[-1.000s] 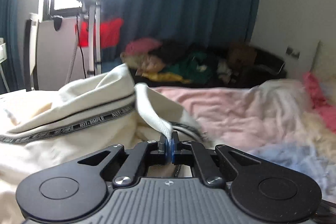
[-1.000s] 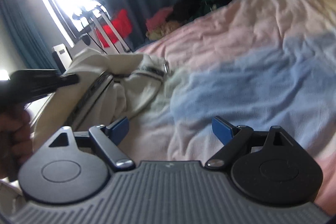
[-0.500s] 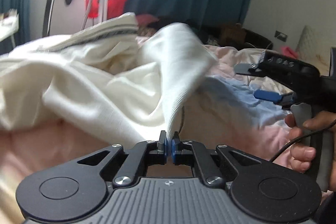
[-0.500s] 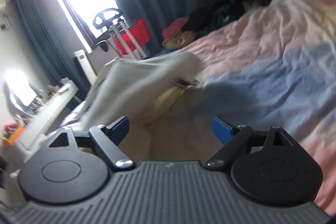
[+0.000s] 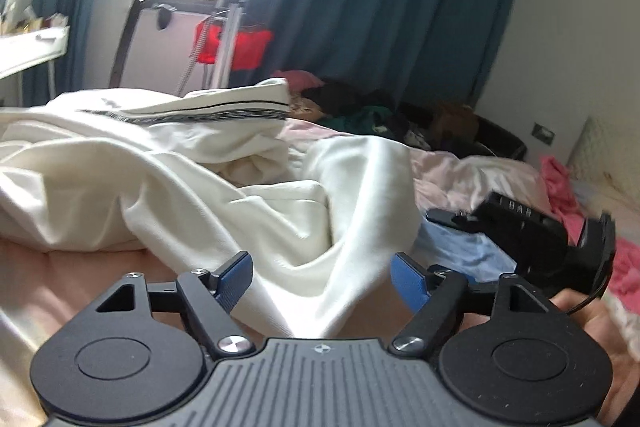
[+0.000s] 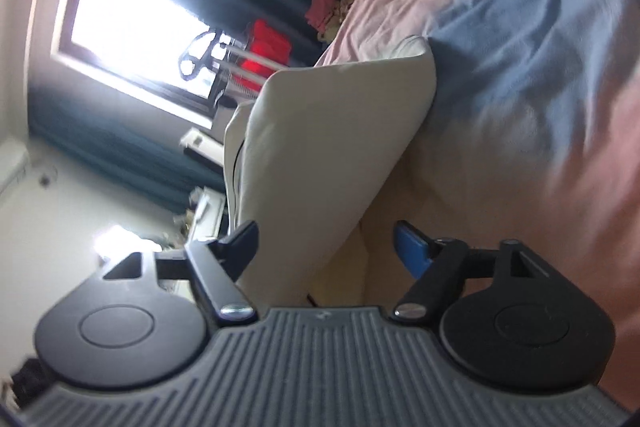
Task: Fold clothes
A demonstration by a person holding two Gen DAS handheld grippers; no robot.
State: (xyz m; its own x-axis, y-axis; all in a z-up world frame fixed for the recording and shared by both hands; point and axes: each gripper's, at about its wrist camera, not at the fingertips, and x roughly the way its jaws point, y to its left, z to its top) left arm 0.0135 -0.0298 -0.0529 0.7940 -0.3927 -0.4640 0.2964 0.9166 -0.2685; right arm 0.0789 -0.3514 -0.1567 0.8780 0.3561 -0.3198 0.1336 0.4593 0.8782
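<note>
Teal curtains (image 5: pixel 400 7) hang behind the bed (image 5: pixel 460 167). From the left wrist, the left gripper (image 5: pixel 322 277) sits level, jaws spread, a cream garment (image 5: pixel 200 195) lying between them; the right gripper (image 5: pixel 520 223) hovers at right. From the right wrist, the view is rolled sideways, jaws spread around the garment's fold (image 6: pixel 332 147).

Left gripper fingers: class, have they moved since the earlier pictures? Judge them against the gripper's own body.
Yes. The left gripper fingers were pinched together on the cream garment; now they stand spread outward from the body's centre mark, and the cloth lies loose between them.
</note>
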